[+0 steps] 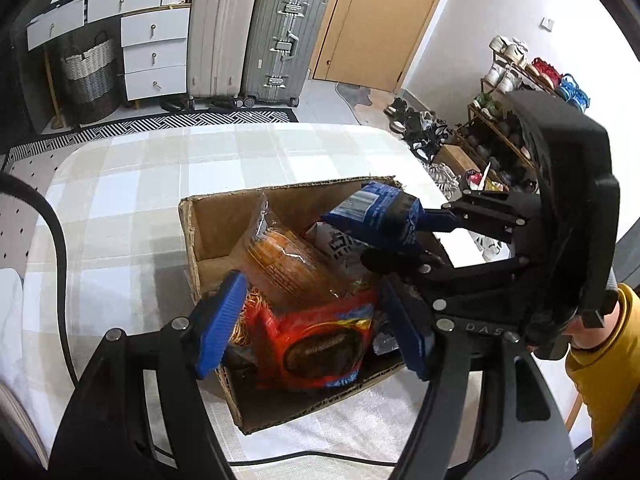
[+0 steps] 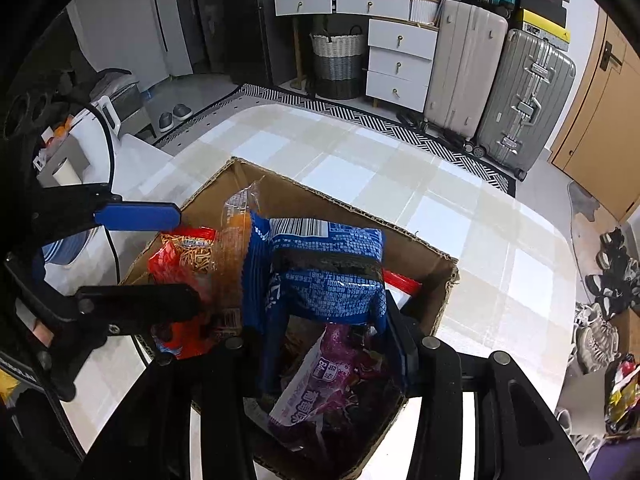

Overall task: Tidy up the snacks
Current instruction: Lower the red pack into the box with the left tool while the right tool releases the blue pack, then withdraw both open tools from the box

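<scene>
Cardboard box (image 1: 224, 216), near the surface's right edge, is being filled: a blue snack packet (image 2: 328, 276) is being clamped by the right gripper (image 2: 332, 344) over it. Left gripper (image 1: 316, 328) jaws are being held apart, empty. Release seems next.

this is a lived-in home, in a room by the entry. a wooden door (image 1: 374, 20) stands beyond the table's far edge, with a shoe rack (image 1: 516, 92) full of sneakers along the white wall beside it. hard-shell suitcases (image 2: 492, 80) stand against a white chest of drawers (image 2: 400, 64), next to a woven laundry basket (image 2: 338, 64). the table (image 1: 160, 184) wears a checked cloth.
</scene>
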`<state>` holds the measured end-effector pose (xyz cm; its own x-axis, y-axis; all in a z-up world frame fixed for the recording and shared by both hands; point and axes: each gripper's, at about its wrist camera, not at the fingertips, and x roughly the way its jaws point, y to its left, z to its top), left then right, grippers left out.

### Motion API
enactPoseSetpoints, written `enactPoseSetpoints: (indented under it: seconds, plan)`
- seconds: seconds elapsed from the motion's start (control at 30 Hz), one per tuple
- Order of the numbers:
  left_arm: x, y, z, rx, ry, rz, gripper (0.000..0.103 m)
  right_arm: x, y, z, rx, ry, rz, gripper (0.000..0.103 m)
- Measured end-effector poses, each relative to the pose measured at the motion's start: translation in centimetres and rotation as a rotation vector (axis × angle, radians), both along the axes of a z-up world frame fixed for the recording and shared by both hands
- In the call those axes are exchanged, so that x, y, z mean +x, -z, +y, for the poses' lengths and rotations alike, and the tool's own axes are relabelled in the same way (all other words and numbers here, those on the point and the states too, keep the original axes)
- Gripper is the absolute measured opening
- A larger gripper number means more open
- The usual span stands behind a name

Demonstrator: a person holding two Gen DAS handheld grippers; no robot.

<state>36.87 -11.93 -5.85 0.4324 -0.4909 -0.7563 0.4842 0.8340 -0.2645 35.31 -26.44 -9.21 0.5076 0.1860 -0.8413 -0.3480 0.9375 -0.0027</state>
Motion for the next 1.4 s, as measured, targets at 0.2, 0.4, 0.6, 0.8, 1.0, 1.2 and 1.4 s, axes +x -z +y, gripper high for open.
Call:
enactPoseSetpoints:
  seconds: [0.2, 0.4, 0.6, 0.8, 1.0, 1.2, 1.4]
  plan:
    - [-0.4, -1.0, 0.5, -0.017, -0.014, -0.025, 0.076, 0.1, 0.2, 0.3, -0.032, -0.015, 0.015, 0.046]
    - [-0.5, -1.8, 0.5, -0.030, -0.012, -0.039, 0.076, 0.2, -0.1, 0.4, -0.045, -0.019, 0.009, 0.049]
    - [-0.9, -2.4, 1.2, -0.041, -0.028, -0.052, 0.077, -0.3, -0.5, 0.2, -0.052, -0.022, -0.009, 0.051]
    - [-1.6, -3.1, 1.5, -0.046, -0.045, -0.065, 0.078, -1.1, -1.4, -0.5, -0.045, -0.007, -0.037, 0.051]
    - [-2.9, -4.5, 2.6, -0.062, -0.102, -0.090, 0.083, -4.0, -4.4, -1.5, 0.048, 0.034, -0.169, 0.072]
    - [-7.1, -6.9, 3.9, -0.049, -0.153, -0.180, 0.096, -9.5, -7.8, -1.6, 0.149, 0.079, -0.358, 0.089]
    - [-13.9, -10.3, 4.9, -0.032, -0.192, -0.300, 0.102, -17.7, -10.2, -0.3, 0.192, 0.104, -0.544, 0.099]
